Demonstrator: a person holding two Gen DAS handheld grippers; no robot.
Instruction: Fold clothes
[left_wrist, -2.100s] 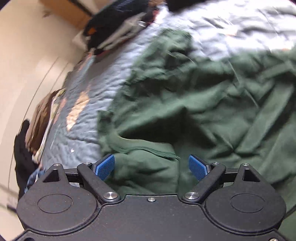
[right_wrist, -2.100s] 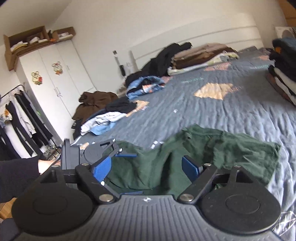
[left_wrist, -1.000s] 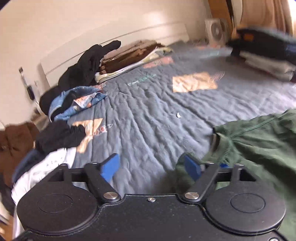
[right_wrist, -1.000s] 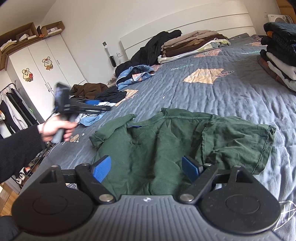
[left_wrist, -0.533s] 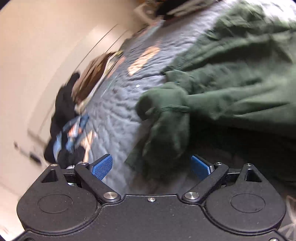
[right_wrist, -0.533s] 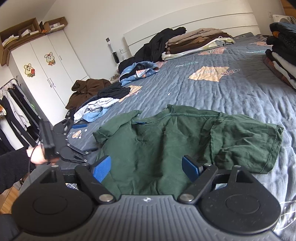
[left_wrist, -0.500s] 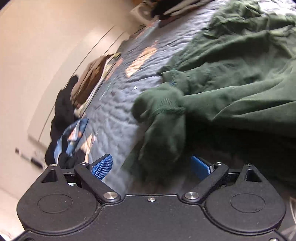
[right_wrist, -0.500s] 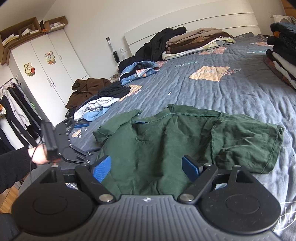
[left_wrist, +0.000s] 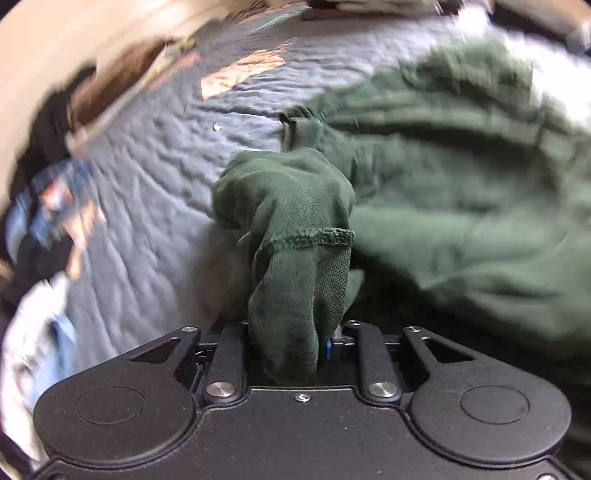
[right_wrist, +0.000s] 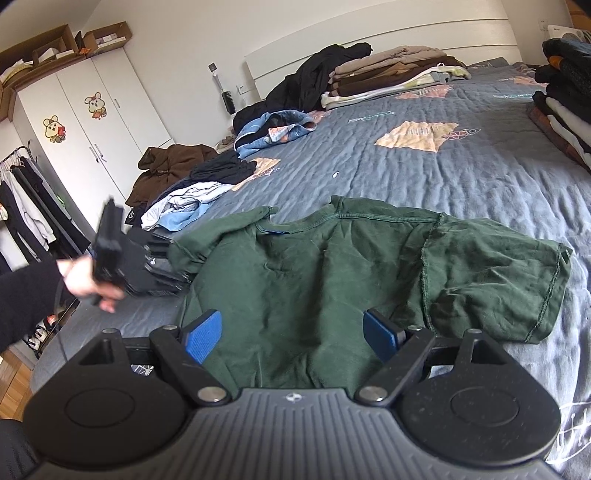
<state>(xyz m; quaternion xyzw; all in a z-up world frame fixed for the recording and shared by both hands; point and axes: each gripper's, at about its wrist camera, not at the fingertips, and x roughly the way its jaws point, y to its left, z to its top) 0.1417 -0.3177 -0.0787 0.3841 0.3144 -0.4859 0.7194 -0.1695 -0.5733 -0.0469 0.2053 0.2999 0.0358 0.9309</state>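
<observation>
Grey-blue quilted bed (right_wrist: 424, 177): green T-shirt (right_wrist: 351, 266) spread flat, clothes piles (right_wrist: 391, 77) along edges.

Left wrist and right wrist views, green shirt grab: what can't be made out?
- Left gripper: its closing fingers are buried under the bunched sleeve of the green shirt in the left wrist view.
- Left gripper in the right wrist view: motion-blurred; contact with the sleeve unreadable.
- Shirt's lower hem: hidden behind the right gripper, which is open.
- Left wrist background: smeared by motion.

Left wrist view: steeply downward, close over green shirt (left_wrist: 461, 206) sleeve and bed (left_wrist: 155, 192). Right wrist view: shallower, farther back, across bed (right_wrist: 424, 177) toward headboard (right_wrist: 369, 40). Shared: green shirt (right_wrist: 332, 266), quilt.
</observation>
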